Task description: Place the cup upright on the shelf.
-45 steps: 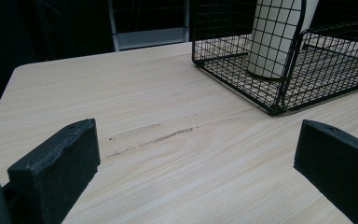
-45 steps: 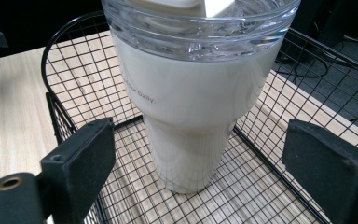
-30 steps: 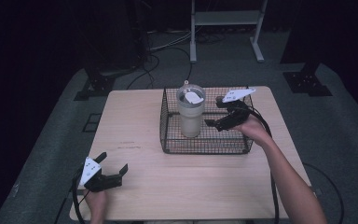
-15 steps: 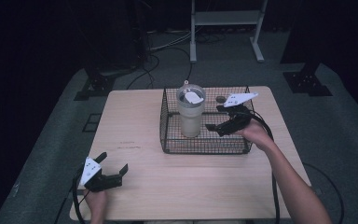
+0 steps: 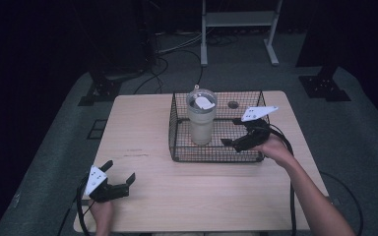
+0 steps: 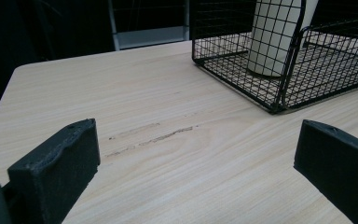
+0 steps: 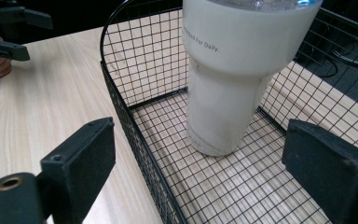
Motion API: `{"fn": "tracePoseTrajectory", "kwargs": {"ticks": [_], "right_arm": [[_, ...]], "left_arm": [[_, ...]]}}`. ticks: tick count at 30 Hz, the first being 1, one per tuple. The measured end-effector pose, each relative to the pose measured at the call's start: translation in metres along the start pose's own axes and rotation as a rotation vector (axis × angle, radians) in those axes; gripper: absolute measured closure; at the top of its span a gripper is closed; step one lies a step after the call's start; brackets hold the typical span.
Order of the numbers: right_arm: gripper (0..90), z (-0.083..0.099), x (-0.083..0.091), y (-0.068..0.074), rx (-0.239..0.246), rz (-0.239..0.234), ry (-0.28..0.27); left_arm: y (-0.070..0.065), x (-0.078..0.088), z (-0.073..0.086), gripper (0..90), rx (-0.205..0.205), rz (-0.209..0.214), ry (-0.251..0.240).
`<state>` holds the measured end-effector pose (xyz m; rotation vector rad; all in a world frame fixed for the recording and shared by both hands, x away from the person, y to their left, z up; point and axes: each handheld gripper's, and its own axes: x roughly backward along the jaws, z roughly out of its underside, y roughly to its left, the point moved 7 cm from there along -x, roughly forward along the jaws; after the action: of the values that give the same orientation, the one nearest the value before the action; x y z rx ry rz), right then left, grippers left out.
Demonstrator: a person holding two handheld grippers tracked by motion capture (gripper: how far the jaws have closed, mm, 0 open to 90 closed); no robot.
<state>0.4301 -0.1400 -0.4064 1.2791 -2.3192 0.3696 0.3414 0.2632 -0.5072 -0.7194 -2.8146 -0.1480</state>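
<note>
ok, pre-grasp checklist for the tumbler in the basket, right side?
1. Right gripper open: ok.
2. Fingers wider apart than the tumbler: ok.
3. Tumbler upright in the wire basket: ok.
4. Fingers free of the basket wall: not ok; in the right gripper view one sits outside the rim.
5. Lid seated: cannot tell.
6. Left gripper open, apart from the basket: ok.

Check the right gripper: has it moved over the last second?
Yes. The right gripper has drawn back toward the person, from the wire basket's far right part to its near right corner, jaws open toward the tumbler.
</note>
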Motion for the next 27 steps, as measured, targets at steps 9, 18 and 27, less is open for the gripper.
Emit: {"fn": "tracePoseTrajectory", "kwargs": {"ticks": [9, 18, 27], "right_arm": [[9.1, 0.006, 0.01, 0.003, -0.002, 0.004, -0.01], [9.1, 0.02, 0.022, 0.01, -0.003, 0.005, -0.028], [9.1, 0.028, 0.035, 0.016, -0.017, 0.005, -0.049]], "left_arm": [[-0.001, 0.0, 0.0, 0.0, 0.004, 0.001, -0.004], [-0.001, 0.0, 0.0, 0.0, 0.0, 0.0, 0.0], [-0.001, 0.0, 0.0, 0.0, -0.002, -0.001, 0.002]]}}
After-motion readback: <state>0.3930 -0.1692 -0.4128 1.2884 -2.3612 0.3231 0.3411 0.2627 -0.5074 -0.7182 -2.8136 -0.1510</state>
